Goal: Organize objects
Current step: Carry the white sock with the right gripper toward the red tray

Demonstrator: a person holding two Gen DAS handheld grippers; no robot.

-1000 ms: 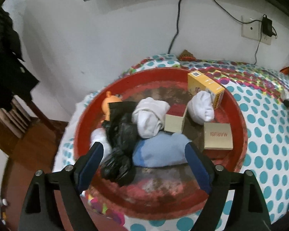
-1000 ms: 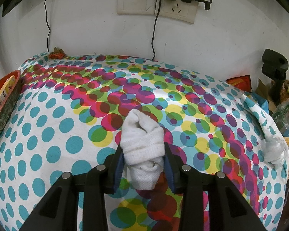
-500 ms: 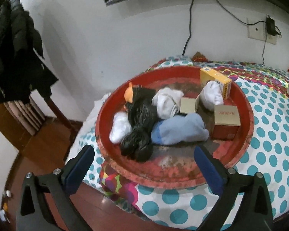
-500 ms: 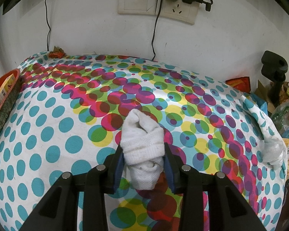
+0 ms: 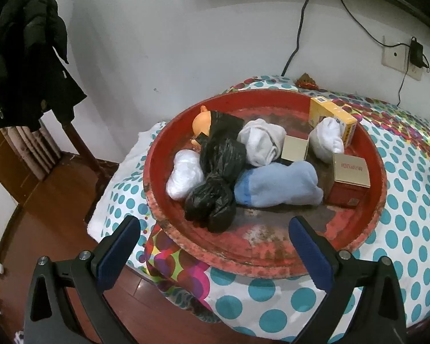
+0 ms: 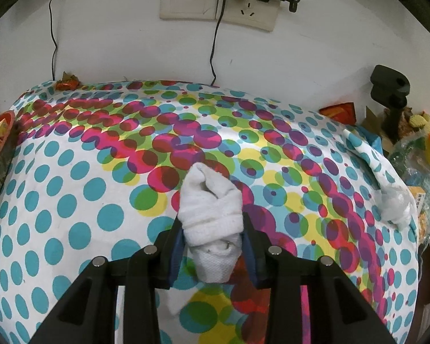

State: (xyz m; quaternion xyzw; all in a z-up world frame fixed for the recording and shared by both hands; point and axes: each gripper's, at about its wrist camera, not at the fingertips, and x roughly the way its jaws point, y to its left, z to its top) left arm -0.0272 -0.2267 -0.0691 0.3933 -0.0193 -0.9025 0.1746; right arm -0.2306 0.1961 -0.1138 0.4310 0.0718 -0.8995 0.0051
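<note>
While right gripper [image 6: 212,236] clamps one white sock [image 6: 210,215], left gripper [image 5: 215,240] gapes wide.

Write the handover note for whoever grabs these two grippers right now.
Right gripper: shut on a rolled white sock, low over the dotted bedspread.
Left gripper: open, empty, hanging in front of the red tray.
Done: tray holds a blue sock, black bag, other socks and small boxes.
Left: the held sock probably goes to the tray next.
</note>
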